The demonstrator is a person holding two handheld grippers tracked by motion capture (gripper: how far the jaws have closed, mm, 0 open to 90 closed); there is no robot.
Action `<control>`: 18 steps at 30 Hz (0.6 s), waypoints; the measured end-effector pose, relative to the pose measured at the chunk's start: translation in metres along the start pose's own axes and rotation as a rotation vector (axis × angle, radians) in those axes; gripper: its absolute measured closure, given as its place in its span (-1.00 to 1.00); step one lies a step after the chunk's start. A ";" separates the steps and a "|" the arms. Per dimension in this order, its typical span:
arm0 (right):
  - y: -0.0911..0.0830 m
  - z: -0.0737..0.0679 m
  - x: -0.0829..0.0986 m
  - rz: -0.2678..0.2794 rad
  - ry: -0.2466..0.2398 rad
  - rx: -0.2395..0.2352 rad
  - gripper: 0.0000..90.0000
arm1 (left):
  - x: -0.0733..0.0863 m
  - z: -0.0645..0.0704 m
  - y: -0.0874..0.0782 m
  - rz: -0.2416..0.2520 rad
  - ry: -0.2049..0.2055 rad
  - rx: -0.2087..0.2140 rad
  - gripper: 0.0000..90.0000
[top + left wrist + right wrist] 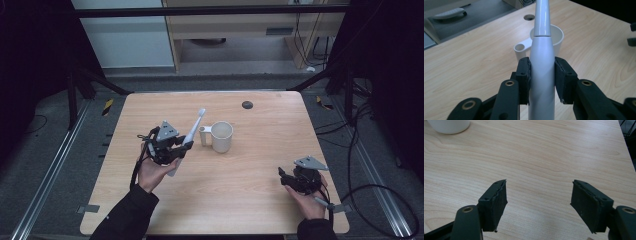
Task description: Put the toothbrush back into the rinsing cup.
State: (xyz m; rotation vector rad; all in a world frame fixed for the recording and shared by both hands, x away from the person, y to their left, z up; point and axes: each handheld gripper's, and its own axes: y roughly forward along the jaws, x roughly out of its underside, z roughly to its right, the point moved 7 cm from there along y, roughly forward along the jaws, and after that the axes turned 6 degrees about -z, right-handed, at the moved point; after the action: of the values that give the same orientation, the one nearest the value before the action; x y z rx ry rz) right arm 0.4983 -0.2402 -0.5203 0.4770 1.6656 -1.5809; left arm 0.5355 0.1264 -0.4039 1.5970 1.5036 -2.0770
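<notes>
My left gripper (184,145) (541,67) is shut on a white electric toothbrush (189,136) (542,57), clamped on its handle with the head pointing up and away toward the far side. Just beyond it stands a white cup (221,136) (556,37) with a side holder ring (203,135) (520,47). The toothbrush neck crosses in front of the cup in the left gripper view. My right gripper (282,176) (539,205) is open near the table's front right, its jaws wide apart over bare wood. The cup's base (449,125) shows at the top left of the right gripper view.
The wooden table (250,165) has a dark round cable hole (247,104) (529,17) near its far edge. Beyond the table are a wooden cabinet (240,30) and cables (370,150) on the floor to the right.
</notes>
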 end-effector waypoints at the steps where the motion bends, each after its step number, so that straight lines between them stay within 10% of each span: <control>1: 0.000 0.000 0.000 -0.002 0.000 0.000 -0.36 | -0.002 -0.002 -0.001 0.014 -0.009 -0.006 0.49; 18: 0.000 0.001 0.001 0.000 0.005 0.003 -0.38 | -0.041 -0.010 0.007 0.205 -0.073 -0.032 0.49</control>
State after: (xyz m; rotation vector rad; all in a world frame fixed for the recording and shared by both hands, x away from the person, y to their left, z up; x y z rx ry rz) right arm 0.4979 -0.2413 -0.5204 0.4824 1.6672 -1.5837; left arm 0.5639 0.1119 -0.3753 1.5723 1.2842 -1.9676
